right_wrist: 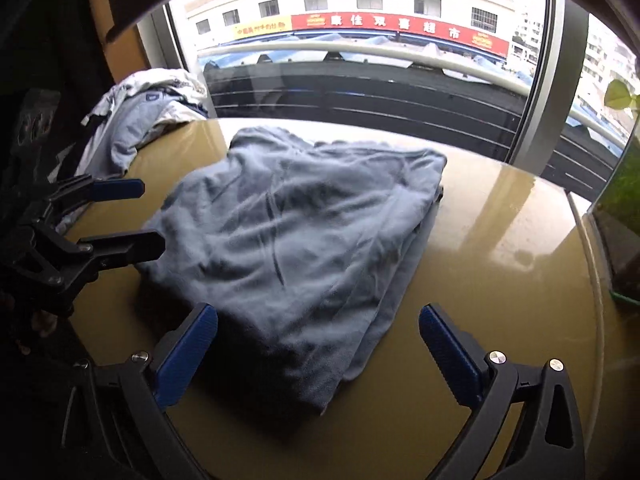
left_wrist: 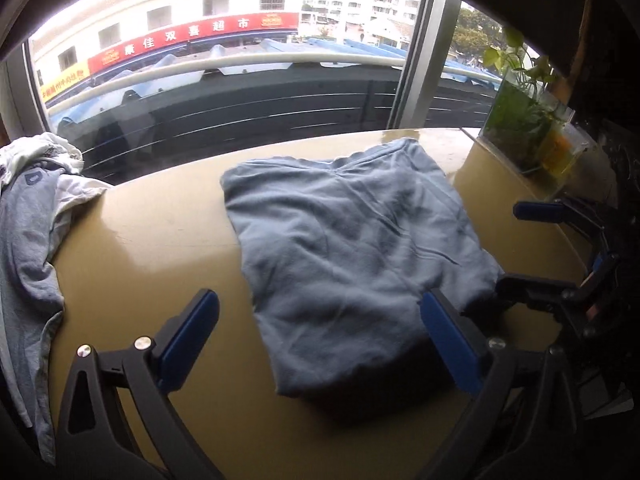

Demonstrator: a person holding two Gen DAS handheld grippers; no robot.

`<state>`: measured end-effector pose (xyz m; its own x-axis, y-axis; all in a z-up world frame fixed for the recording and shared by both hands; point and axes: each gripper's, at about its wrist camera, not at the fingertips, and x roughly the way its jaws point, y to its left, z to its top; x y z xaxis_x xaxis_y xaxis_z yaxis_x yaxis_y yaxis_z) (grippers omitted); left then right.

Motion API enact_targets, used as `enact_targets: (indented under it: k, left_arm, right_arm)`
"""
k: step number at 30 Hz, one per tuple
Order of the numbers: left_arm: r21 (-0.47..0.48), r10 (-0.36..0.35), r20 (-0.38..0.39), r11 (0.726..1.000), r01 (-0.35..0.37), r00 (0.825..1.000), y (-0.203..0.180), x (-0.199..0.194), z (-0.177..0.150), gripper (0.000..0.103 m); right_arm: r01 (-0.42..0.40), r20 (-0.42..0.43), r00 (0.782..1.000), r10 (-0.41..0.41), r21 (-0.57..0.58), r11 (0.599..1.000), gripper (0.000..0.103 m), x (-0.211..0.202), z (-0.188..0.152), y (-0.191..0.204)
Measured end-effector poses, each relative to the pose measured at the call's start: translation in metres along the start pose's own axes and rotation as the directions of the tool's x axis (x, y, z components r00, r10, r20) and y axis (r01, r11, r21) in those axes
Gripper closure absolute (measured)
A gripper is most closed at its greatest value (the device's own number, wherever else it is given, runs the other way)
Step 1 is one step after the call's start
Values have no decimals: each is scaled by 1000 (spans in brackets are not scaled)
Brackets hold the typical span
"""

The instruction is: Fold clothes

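1. The folded blue garment (left_wrist: 352, 248) lies mid-frame on the tan table (left_wrist: 160, 248).
2. Both the left gripper (left_wrist: 320, 344) and the right gripper (right_wrist: 318, 354) are spread wide, holding nothing.
3. Best smooth its ragged edges, then reach for the unfolded pile (left_wrist: 28, 216) at left.

A glossy mustard-yellow tabletop (left_wrist: 160, 240) runs up to a large window with a grey upright frame post (left_wrist: 420, 60). Outside, a pale rounded railing (left_wrist: 240, 64) crosses above dark horizontal bars. Beyond it stands a cream building carrying a long red shop sign with white characters (left_wrist: 188, 36). At the table's right end stands a clear rectangular tank of green plants (left_wrist: 516, 120), leaves trailing above it.
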<state>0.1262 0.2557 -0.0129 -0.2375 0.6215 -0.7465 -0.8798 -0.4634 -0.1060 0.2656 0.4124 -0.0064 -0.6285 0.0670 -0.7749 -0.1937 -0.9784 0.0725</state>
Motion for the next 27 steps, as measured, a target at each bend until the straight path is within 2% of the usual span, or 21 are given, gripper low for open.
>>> enact_targets:
  k: [2, 4, 5, 6, 9, 12, 16, 21, 25, 27]
  left_arm:
    - [-12, -65, -7, 998, 64, 998, 4, -1, -4, 2]
    - [-17, -44, -26, 999, 43, 999, 7, 3, -11, 2]
    - [-16, -35, -28, 999, 34, 999, 8, 5, -15, 2]
    - [-15, -55, -48, 998, 54, 997, 10, 6, -19, 2]
    - [-29, -19, -104, 999, 16, 994, 22, 13, -28, 2]
    - [-23, -17, -111, 1000, 15, 994, 27, 13, -30, 2]
    - [-7, -13, -101, 1000, 13, 995, 30, 9, -31, 2]
    - [26, -2, -109, 1000, 5, 994, 33, 8, -32, 2]
    - [12, -9, -111, 1000, 11, 994, 40, 7, -33, 2]
    - [8, -11, -114, 1000, 12, 993, 43, 7, -33, 2]
  right_arm:
    - [-31, 11, 999, 31, -21, 999, 1, 2, 7, 11]
    - [-82, -2, 997, 82, -30, 996, 4, 10, 12, 21]
    - [-93, -18, 996, 93, -32, 995, 8, 17, 9, 25]
    - [-91, -33, 995, 90, -37, 995, 11, 24, 6, 30]
    - [-86, -77, 994, 82, -51, 995, 12, 45, -5, 44]
    - [-30, -63, 998, 25, -89, 996, 8, 51, -9, 55]
    - [14, -117, 993, -26, -106, 994, 6, 54, -4, 63]
    - [50, -56, 997, -51, -17, 999, 6, 33, 8, 56]
    - [54, -97, 994, -47, 66, 996, 6, 48, 6, 46]
    - [78, -80, 994, -74, 53, 996, 5, 54, -1, 51]
